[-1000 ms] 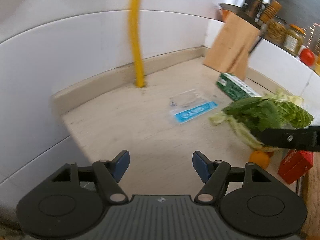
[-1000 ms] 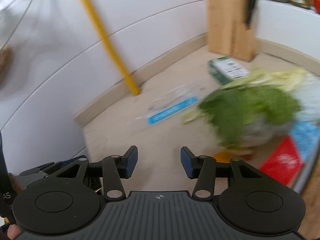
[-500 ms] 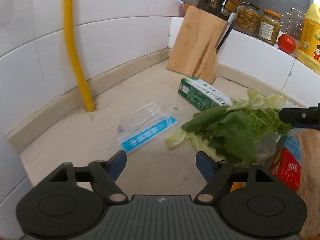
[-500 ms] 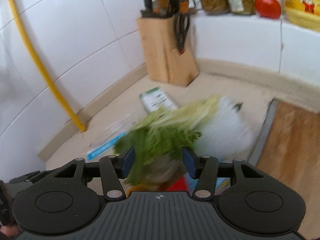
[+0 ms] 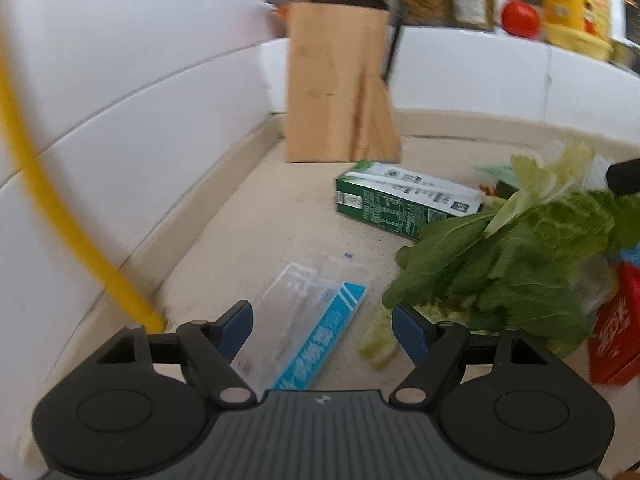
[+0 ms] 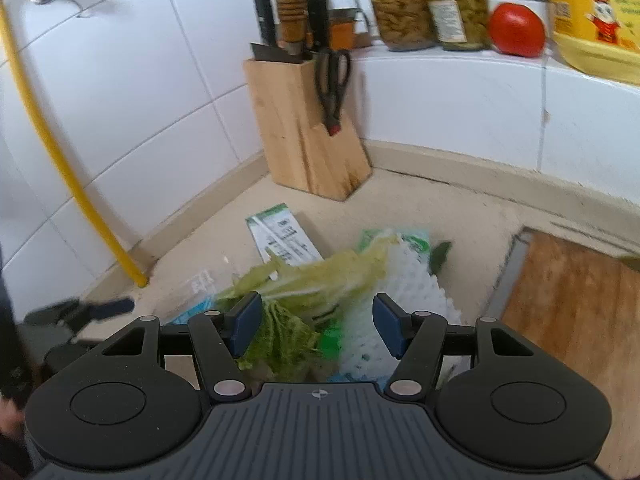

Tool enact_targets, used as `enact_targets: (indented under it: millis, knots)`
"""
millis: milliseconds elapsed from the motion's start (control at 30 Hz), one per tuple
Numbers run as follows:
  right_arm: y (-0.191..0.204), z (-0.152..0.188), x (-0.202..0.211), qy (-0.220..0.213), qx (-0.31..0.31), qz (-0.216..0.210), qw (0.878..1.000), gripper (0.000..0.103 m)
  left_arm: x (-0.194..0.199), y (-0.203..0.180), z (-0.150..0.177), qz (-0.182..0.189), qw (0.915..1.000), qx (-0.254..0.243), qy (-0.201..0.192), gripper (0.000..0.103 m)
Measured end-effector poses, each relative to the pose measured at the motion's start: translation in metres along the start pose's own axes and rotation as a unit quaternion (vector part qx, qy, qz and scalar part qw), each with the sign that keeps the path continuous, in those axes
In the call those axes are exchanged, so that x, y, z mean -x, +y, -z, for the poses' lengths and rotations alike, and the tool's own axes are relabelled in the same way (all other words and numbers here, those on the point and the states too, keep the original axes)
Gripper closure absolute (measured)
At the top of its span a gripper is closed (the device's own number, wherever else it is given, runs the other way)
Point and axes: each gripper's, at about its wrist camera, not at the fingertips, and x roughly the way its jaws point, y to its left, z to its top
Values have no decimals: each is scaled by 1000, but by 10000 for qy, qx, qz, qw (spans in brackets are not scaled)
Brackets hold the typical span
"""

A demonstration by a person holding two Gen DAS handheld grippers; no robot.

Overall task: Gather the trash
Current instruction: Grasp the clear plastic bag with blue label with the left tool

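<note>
Clear plastic with a blue strip, the wrapper (image 5: 304, 332) lies flat on the counter (image 5: 280, 220) just ahead of your left gripper (image 5: 322, 326), its long axis slanting up to the right between wide, empty jaws. Your right gripper (image 6: 316, 326), still opening and gripping nothing, hangs over the leafy greens (image 6: 304, 280), so your left is nearer.

Knife block (image 6: 308, 128) w/ scissors (image 6: 332, 84); jars (image 6: 430, 4), tomato (image 6: 517, 30).

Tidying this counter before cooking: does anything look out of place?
Yes. A green carton lies on its side, an empty clear wrapper lies flat, and loose leafy greens sprawl over packaging instead of being put away.
</note>
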Motion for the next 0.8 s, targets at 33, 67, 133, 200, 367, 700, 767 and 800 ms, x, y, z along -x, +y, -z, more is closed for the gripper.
enact_targets:
  millis: [33, 67, 133, 200, 367, 700, 767, 800]
  knots:
    - [0, 1, 2, 17, -40, 14, 10000, 35, -6, 3, -2, 154, 9998, -135, 6, 30]
    - [1, 1, 3, 21, -61, 22, 10000, 35, -13, 7, -5, 286, 9993, -247, 23, 30]
    - [2, 1, 6, 7, -107, 58, 9999, 35, -26, 14, -9, 451, 9984, -324, 108, 28]
    - [2, -1, 8, -24, -170, 116, 9998, 34, -40, 22, -13, 515, 9979, -333, 187, 28]
    - [-1, -3, 5, 31, -241, 190, 9995, 34, -62, 31, -11, 993, 9929, -300, 590, 25]
    - [-15, -2, -3, 79, -458, 313, 9984, 33, -73, 42, -8, 994, 9923, -42, 737, 8]
    - [-16, -2, -2, 81, -464, 312, 9984, 33, -66, 39, -7, 964, 9927, 45, 718, 20]
    - [-17, -1, 0, 68, -477, 299, 9984, 33, -62, 36, -7, 976, 9925, 59, 734, 33]
